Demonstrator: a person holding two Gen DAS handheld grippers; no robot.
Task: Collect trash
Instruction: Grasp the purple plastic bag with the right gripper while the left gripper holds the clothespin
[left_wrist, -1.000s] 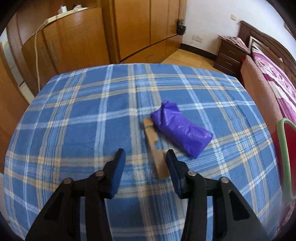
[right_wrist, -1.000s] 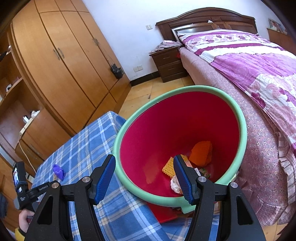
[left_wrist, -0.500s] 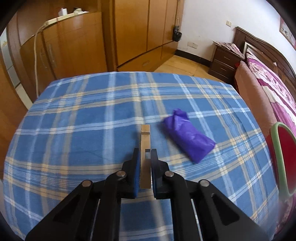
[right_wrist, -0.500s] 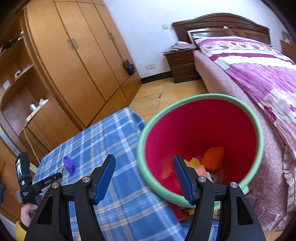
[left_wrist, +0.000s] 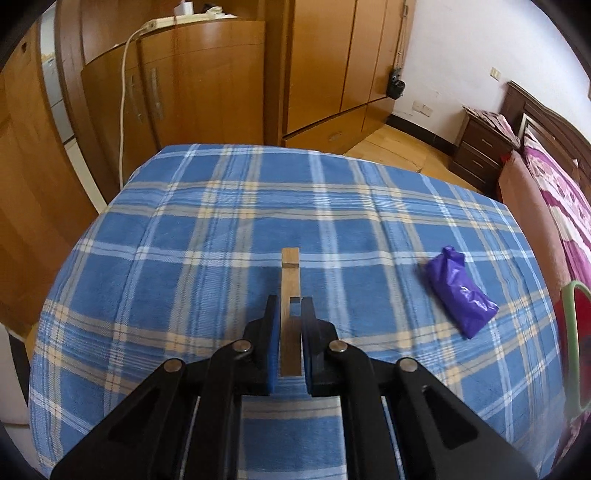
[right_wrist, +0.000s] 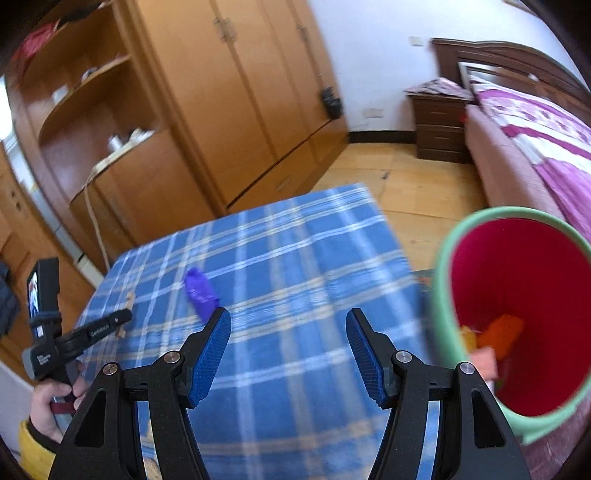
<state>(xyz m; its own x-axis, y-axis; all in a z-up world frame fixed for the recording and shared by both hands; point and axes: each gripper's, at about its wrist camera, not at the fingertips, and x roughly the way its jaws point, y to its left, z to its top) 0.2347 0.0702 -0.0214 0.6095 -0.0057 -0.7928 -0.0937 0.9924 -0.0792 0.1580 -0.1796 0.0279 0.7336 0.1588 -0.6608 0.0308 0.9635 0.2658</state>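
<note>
A: Wooden stick (left_wrist: 290, 291), which way does it point?

B: Its long axis runs from 6 to 12 o'clock in the left wrist view, straight away from the camera. The left gripper (left_wrist: 290, 306) is clamped on its near part; the far end lies over the blue plaid cloth (left_wrist: 207, 236). I cannot tell if the stick touches the cloth.

A: What is hard to see?

B: The right wrist view is blurred. There the stick (right_wrist: 125, 314) is small at 9 o'clock. The red bin with green rim (right_wrist: 443, 295) is cut off at 3 o'clock, with orange and pink pieces inside, not clear which.

A: And around?

B: The purple bag (left_wrist: 460, 295) lies on the cloth at 3 o'clock from the stick, well apart. The right gripper (right_wrist: 288, 332) hovers with its jaws wide apart, holding nothing, the bag (right_wrist: 201, 291) just beyond its left finger.
</note>
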